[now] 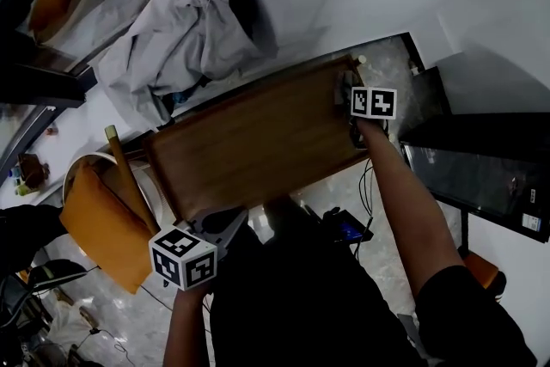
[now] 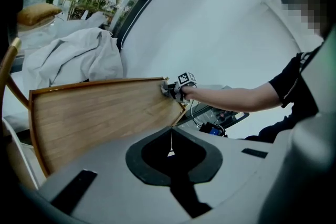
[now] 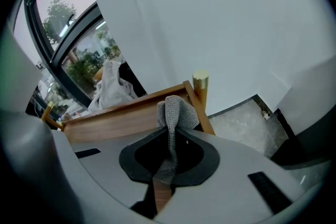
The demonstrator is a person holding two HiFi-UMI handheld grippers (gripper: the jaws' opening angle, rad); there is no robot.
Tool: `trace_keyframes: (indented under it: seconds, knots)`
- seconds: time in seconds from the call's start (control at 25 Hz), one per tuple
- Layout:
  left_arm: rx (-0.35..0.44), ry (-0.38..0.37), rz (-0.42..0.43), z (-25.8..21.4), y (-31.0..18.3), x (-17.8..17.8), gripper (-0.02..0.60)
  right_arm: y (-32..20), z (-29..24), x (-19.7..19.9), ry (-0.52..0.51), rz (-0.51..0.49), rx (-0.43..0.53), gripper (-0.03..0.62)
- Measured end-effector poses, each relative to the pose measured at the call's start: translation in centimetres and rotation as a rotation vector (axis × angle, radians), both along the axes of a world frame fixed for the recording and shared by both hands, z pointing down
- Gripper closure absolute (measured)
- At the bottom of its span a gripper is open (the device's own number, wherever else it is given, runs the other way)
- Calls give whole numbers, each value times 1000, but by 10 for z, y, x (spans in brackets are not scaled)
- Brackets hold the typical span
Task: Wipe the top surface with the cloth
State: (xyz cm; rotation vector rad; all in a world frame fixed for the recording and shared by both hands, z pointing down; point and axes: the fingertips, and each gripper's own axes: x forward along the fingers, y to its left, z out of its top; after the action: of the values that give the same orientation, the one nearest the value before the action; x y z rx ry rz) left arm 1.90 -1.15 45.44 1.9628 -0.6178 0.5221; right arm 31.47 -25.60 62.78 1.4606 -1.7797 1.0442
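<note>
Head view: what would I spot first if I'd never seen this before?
The big wooden top fills the middle of the picture. At its far right corner the right gripper pinches a grey cloth, and the left gripper is shut by the near left corner. A crumpled white sheet lies heaped beyond the top.

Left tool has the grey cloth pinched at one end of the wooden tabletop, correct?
No, the right tool pinches the grey cloth at that end of the wooden tabletop, per the right gripper view; the left tool is shut, empty.
</note>
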Motion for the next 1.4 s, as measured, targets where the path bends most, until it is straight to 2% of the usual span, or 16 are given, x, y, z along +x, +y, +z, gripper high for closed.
trace_keyframes:
  seconds: [0.28,0.48,0.52,0.6,0.68,0.88,0.96,1.08,1.16,1.28,1.4]
  knots:
    - [7,3,-51,-4,10,-23,571,-4,-4,19,157,-40,16,559]
    - [20,13,-94,-7,18,-46,571,-3,-3,20,181,35,-19,559]
    - [22,14,-103,-8,20,-52,571,-3,-6,16,212,12,-22,559]
    - [22,20,-122,-9,26,-64,571,0,-18,-6,284,-106,9,559]
    - [22,32,-145,-10,30,-77,571,7,-30,-50,272,-225,66,559]
    - [35,39,-185,-10,42,-113,571,55,-47,-206,16,-414,100,559]
    - [38,39,-202,-10,48,-128,571,81,-53,-270,-54,-546,100,559]
    - [37,34,-221,-10,60,-154,571,118,-65,-360,-102,-742,125,559]
    - [36,27,-231,-8,68,-174,571,137,-72,-410,-168,-780,113,559]
    - [26,20,-249,-1,79,-203,571,166,-67,-470,-259,-760,31,559]
    - [25,18,-244,3,87,-224,571,193,-46,-506,-268,-728,-70,559]
